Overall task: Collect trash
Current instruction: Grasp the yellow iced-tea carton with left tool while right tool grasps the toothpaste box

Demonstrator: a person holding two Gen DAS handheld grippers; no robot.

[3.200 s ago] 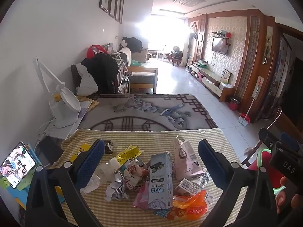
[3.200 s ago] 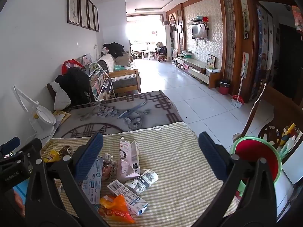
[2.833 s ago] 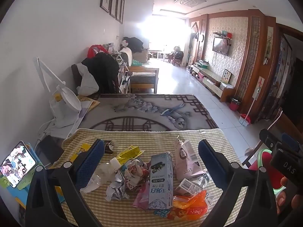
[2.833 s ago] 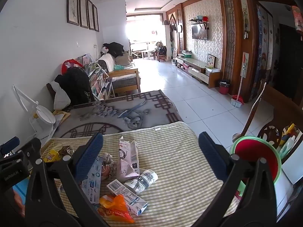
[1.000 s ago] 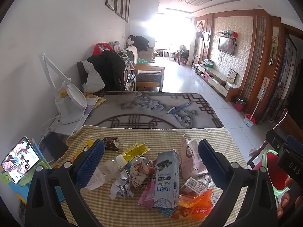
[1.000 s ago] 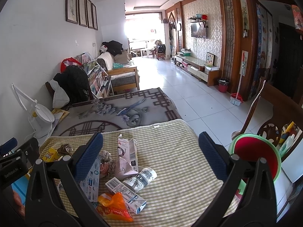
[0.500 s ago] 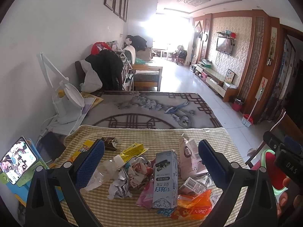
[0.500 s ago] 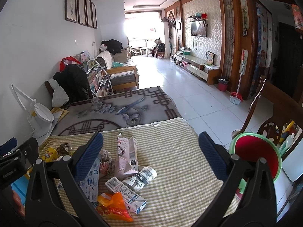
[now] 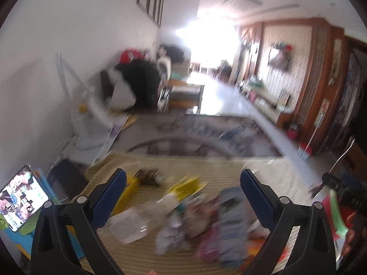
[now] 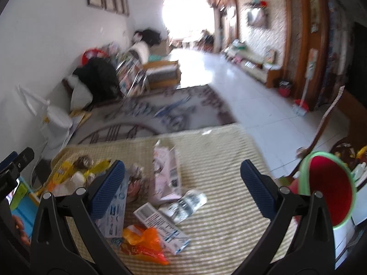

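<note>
Right wrist view: my right gripper hangs wide open, holding nothing, above the striped yellow cloth surface. Between its fingers lie a crushed clear plastic bottle, a flattened white printed carton and an upright torn pink carton; an orange plastic bag sits nearer. All look light, crumpled and slippery, so I would pinch folded edges. A red bucket with green rim waits right. My left gripper is equally open and empty over blurred litter.
</note>
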